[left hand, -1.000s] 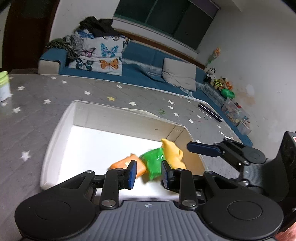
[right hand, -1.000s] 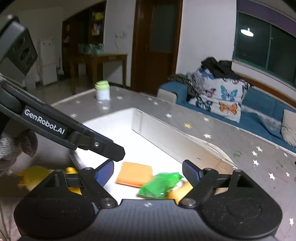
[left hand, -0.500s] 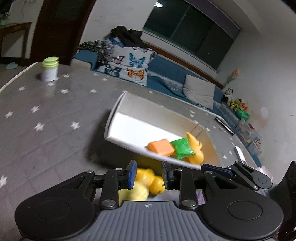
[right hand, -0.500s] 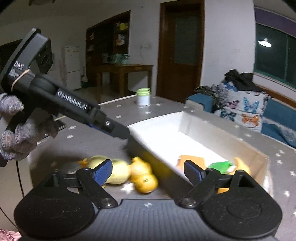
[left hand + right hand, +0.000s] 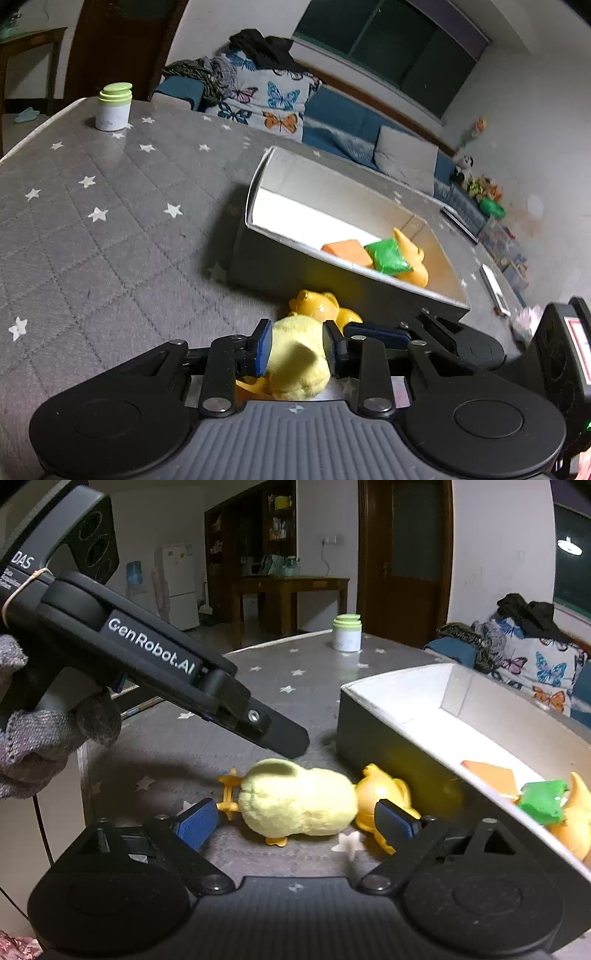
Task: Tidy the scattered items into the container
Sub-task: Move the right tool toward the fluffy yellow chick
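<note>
White container (image 5: 332, 254) sits on the grey star-print table (image 5: 110, 229). Inside, at its right end: orange block (image 5: 349, 251), green packet (image 5: 388, 254), yellow toy (image 5: 412, 254) bunched together. Outside, just in front of the container's near wall: pale yellow plush duck (image 5: 295, 805) lying on the table, touching a glossy yellow bear toy (image 5: 380, 790). Left gripper (image 5: 297, 345) above the plush, jaws astride it; clamped or only near, cannot tell. Right gripper (image 5: 291, 821) low before the plush, jaws wide apart, holding nothing. Green-lidded jar (image 5: 113, 109) well beyond the container.
</note>
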Motion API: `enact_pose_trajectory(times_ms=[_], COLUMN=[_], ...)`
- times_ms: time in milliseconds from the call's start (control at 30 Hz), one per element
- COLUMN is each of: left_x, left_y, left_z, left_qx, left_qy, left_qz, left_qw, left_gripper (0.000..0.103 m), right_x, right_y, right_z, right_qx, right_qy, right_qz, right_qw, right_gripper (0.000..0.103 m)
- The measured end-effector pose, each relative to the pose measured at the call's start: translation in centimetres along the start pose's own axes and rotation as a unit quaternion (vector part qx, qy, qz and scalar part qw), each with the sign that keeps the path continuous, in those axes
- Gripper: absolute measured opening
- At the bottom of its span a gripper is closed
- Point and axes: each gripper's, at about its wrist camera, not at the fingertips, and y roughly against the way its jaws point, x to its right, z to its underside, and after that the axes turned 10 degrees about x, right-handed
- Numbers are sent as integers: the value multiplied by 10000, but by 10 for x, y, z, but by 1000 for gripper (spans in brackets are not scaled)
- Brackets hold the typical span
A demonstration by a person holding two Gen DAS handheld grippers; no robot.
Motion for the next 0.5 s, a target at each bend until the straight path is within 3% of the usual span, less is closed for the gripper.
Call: enact_pose_trajectory(times_ms=[500], left_x=[-10], left_y=[-8], left_z=[2], left_qx=[-99], left_qy=[-53], left_qz=[-140], left_qw=[9998], left_gripper=[35], right_x=[-2], right_y=[-17], right_z=[4], right_qx=[-117], right_qy=[-58], right_qz=[-108], right_qw=[9999], right_gripper=[93])
